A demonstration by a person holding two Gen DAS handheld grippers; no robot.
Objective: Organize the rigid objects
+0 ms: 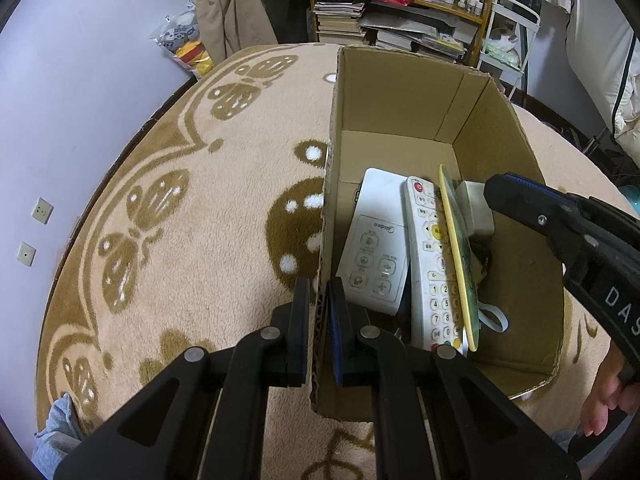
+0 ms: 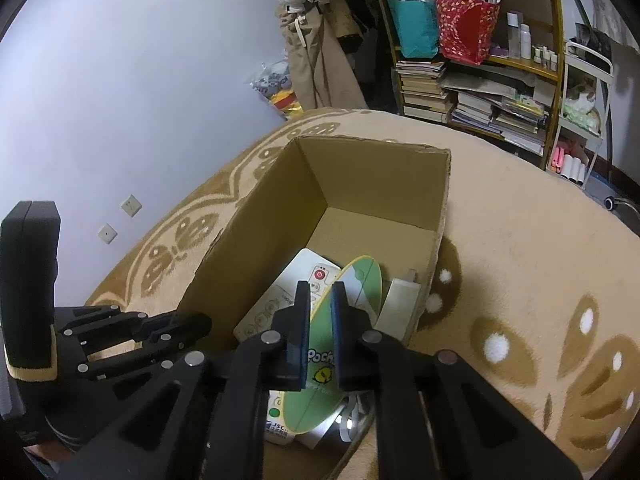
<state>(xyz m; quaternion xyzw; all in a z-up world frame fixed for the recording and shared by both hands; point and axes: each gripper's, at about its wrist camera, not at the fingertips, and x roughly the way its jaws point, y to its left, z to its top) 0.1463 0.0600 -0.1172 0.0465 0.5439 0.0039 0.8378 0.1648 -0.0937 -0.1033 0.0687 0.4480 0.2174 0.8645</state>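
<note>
An open cardboard box (image 1: 400,92) (image 2: 376,184) stands on a beige patterned rug. Inside lie a white Midea remote (image 1: 374,240), a long white remote (image 1: 430,264) with a red power button, a green oval plate with yellow rim (image 1: 460,256) (image 2: 340,344) standing on edge, and a white adapter (image 1: 474,208) (image 2: 398,304). My left gripper (image 1: 319,312) is shut on the box's left wall. My right gripper (image 2: 320,328) sits over the box with its fingers (image 2: 300,332) on either side of the green plate; the jaws stand narrowly apart, and contact is unclear.
The rug (image 1: 180,220) covers the floor around the box. A bookshelf (image 2: 472,80) with books and bags stands behind, a white cart (image 2: 584,112) to its right. Clothes hang by the wall (image 2: 316,60). A toy bag (image 1: 184,40) lies near the wall.
</note>
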